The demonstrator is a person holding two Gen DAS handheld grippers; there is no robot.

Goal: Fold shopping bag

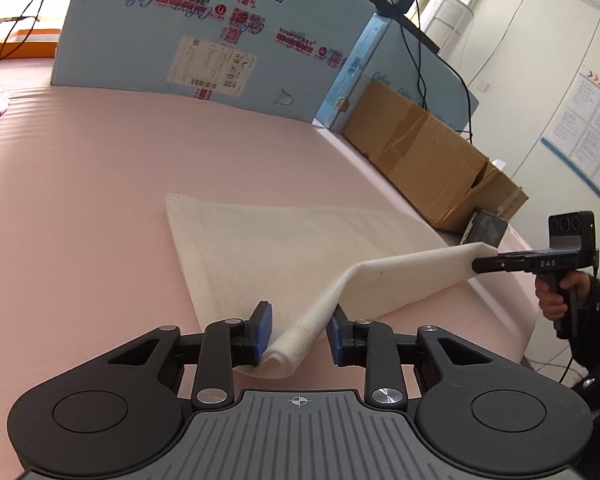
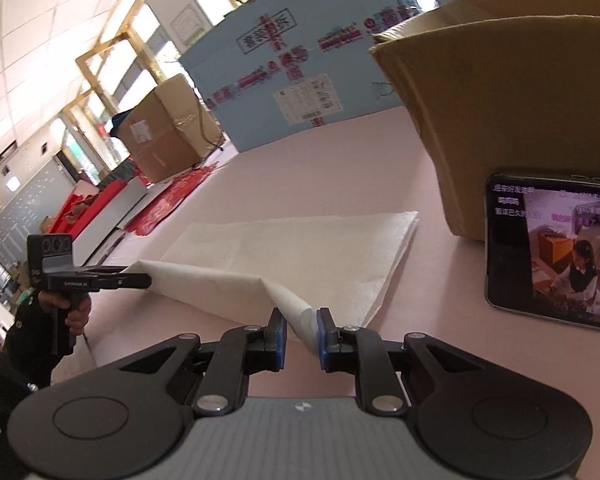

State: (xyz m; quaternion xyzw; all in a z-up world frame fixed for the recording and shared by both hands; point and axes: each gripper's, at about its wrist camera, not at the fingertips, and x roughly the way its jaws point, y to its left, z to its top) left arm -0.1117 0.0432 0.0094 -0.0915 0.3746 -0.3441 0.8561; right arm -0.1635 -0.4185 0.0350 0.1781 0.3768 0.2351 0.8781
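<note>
A white shopping bag (image 1: 284, 240) lies on a pink table (image 1: 100, 168), and most of it is flat. Its near edge is lifted off the table and stretched like a long soft roll between the two claws. The left gripper (image 1: 299, 334) is at the near end of the bag. A bunched corner of the bag sits between its blue pads (image 1: 263, 332). The cloth touches the left pad, but there is a gap between the cloth and the right pad, so the claw looks partly open and I cannot tell if it is really pinching the bag. The right gripper (image 2: 302, 334) is at the other end of the lifted edge. A thin folded bit of the bag stands between its blue pads, right against the right pad, with a small gap at the left pad. Seen from the left camera, this claw looks closed on the tip of the bag, and a hand (image 1: 556, 296) in a dark sleeve holds its handle. Behind the bag stands a big blue box (image 1: 204, 32) with red writing. A brown box (image 1: 432, 156) sits to the right of the bag. A phone (image 2: 552, 252) with a bright screen leans on the brown box, near the bag's far corner.
</note>
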